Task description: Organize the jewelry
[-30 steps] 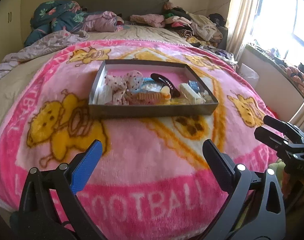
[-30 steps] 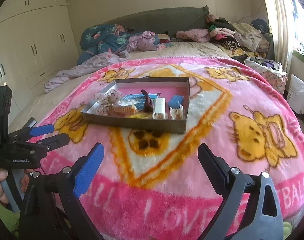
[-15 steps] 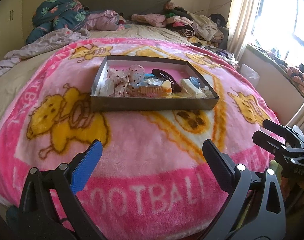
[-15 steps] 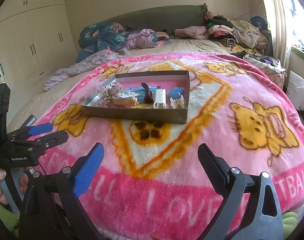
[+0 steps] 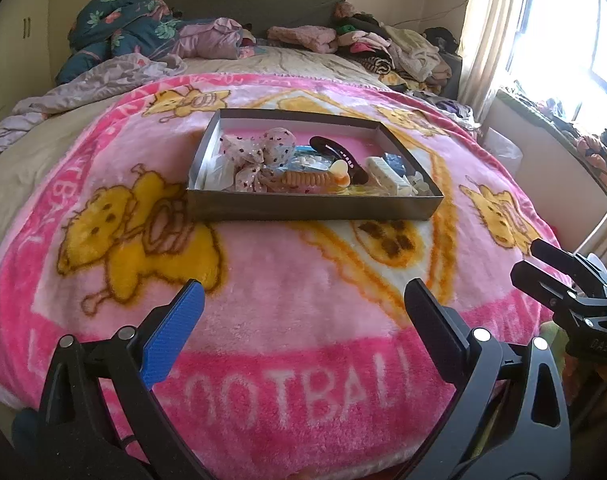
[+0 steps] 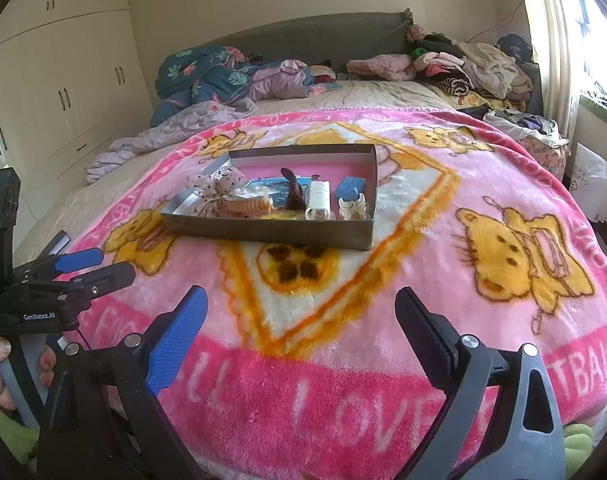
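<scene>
A shallow grey box (image 5: 311,206) (image 6: 263,230) with a pink floor sits in the middle of the pink blanket. It holds a spotted bow (image 5: 263,150), an orange comb clip (image 5: 305,179), a dark hair clip (image 5: 339,152), a white clip (image 6: 317,199) and a blue piece (image 6: 349,188). My left gripper (image 5: 303,296) is open and empty, low over the blanket's near edge, well short of the box. My right gripper (image 6: 301,300) is open and empty, also near the front edge. Each gripper shows in the other's view, the right one (image 5: 543,264) and the left one (image 6: 91,264).
The pink cartoon blanket (image 5: 283,280) covers the bed. Piled clothes (image 5: 403,48) and bedding (image 5: 135,32) lie at the headboard end. A window and curtain (image 5: 487,32) are on the right, wardrobes (image 6: 63,80) on the left.
Both grippers have drawn back a little and dropped lower, so the box looks slightly farther away. Both stay open and empty. The box contents have not moved.
</scene>
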A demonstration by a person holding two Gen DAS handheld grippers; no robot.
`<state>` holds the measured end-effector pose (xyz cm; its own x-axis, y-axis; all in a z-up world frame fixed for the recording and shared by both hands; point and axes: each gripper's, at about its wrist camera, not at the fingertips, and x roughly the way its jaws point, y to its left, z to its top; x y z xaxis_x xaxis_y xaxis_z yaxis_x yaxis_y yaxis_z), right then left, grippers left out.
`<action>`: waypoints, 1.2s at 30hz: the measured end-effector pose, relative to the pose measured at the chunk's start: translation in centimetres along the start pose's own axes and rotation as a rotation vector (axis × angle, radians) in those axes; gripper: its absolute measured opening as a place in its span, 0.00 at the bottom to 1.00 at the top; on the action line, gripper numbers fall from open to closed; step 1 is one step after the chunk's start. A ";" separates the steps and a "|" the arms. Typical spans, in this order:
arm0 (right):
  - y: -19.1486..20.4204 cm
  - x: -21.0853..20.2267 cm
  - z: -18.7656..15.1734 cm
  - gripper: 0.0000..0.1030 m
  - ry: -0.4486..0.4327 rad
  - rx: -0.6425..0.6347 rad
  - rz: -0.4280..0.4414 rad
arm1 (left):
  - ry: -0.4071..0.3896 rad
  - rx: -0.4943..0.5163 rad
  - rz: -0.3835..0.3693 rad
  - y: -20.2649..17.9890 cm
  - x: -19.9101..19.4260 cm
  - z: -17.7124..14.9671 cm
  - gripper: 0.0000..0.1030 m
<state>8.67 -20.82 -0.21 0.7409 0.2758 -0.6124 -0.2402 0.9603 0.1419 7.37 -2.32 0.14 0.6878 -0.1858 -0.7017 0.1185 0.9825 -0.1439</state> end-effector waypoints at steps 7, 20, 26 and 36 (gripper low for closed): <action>0.0 0.0 0.0 0.91 0.000 0.001 0.000 | 0.001 0.000 0.004 -0.1 0.1 0.0 0.91; 0.2 0.1 0.0 0.91 0.004 -0.001 0.002 | 0.002 -0.001 0.010 -0.1 0.3 0.0 0.91; 0.2 0.2 0.0 0.91 0.007 -0.002 0.002 | 0.003 -0.001 0.011 0.0 0.3 0.0 0.91; 0.3 0.2 0.0 0.91 0.007 -0.003 0.002 | 0.003 -0.001 0.014 0.0 0.3 0.0 0.91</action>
<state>8.73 -20.50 -0.26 0.7358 0.2778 -0.6176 -0.2436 0.9595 0.1414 7.59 -2.38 -0.08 0.6872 -0.1725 -0.7057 0.1086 0.9849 -0.1351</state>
